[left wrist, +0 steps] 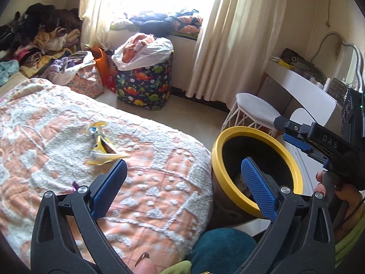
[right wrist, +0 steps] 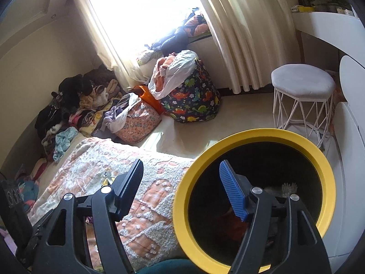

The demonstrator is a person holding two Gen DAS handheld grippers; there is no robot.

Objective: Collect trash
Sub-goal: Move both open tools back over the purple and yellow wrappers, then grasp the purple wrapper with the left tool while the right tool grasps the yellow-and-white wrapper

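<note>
Bedside scene, with places given from the yellow-rimmed bin (left wrist: 294,159). Left gripper (left wrist: 184,187): jaws wide apart and empty, one pad over the bin's mouth. Right gripper (right wrist: 182,182): jaws likewise parted, holding nothing. Yellow wrapper (left wrist: 102,146) lies on the bed (left wrist: 159,182), well left of the bin; something pale, possibly trash, sits inside it.

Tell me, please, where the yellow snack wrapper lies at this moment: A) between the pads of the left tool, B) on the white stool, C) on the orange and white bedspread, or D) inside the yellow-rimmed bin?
C: the yellow snack wrapper lies flat on the orange and white bedspread, just beyond the open left tool, and outside the yellow-rimmed bin.
</note>
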